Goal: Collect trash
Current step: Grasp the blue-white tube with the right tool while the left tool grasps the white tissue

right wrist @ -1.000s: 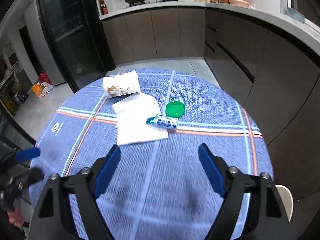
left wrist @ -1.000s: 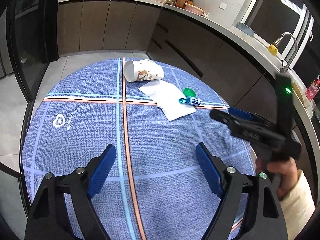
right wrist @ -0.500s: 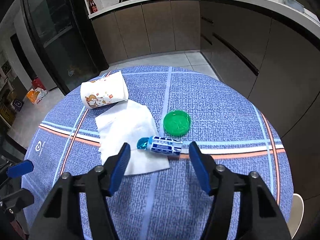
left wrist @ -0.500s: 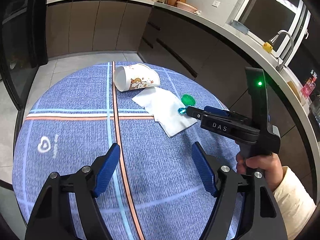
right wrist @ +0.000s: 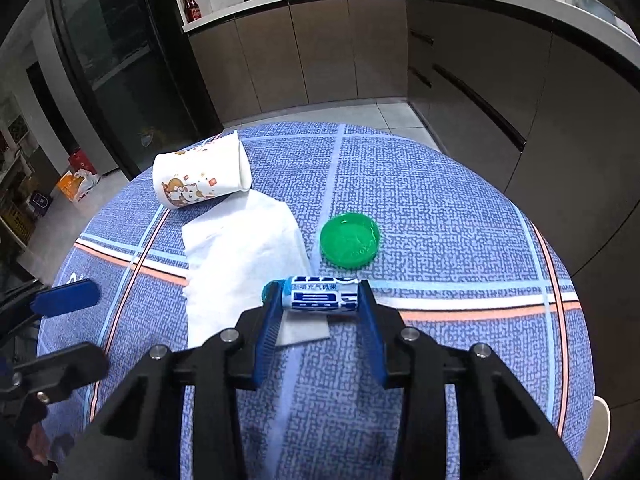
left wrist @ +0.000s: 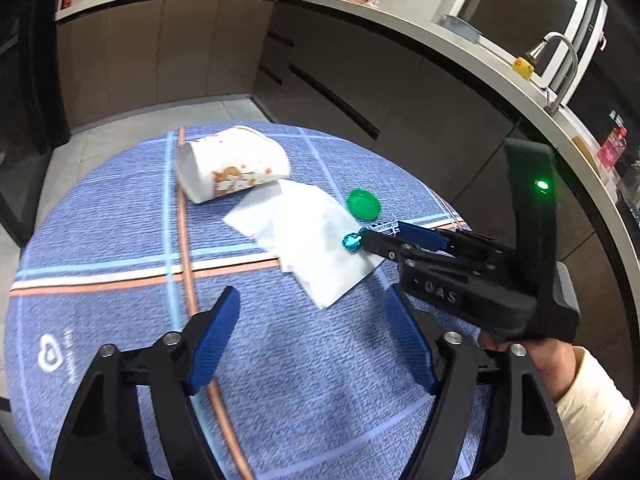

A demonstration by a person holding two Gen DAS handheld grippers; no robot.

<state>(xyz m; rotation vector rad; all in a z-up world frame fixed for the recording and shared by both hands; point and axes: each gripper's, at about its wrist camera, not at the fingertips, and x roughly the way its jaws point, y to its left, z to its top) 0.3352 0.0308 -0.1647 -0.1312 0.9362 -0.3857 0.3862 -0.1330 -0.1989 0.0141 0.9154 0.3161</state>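
Observation:
A small blue-and-white bottle [right wrist: 320, 299] with a teal cap [left wrist: 351, 242] lies on the corner of a white napkin [right wrist: 236, 256]. My right gripper [right wrist: 319, 290] straddles it lengthwise. Its jaws are closing, with a pad near each end of the bottle, which still rests on the cloth. A green lid [right wrist: 349, 239] lies just beyond. A printed paper cup [right wrist: 200, 178] lies on its side at the napkin's far edge. My left gripper [left wrist: 312, 292] hovers over the table short of the napkin [left wrist: 304, 232], its jaws wide, opening a little, with nothing between them.
The round table [right wrist: 440, 240] has a blue checked cloth. Dark kitchen cabinets [right wrist: 460, 80] and a counter curve around the far and right sides. A tall dark glass-fronted unit [right wrist: 120, 60] stands at the left. A hand [left wrist: 552, 360] holds the right gripper.
The right gripper came down and forward to the bottle and its jaws narrowed around it. The left gripper moved closer to the napkin and cup.

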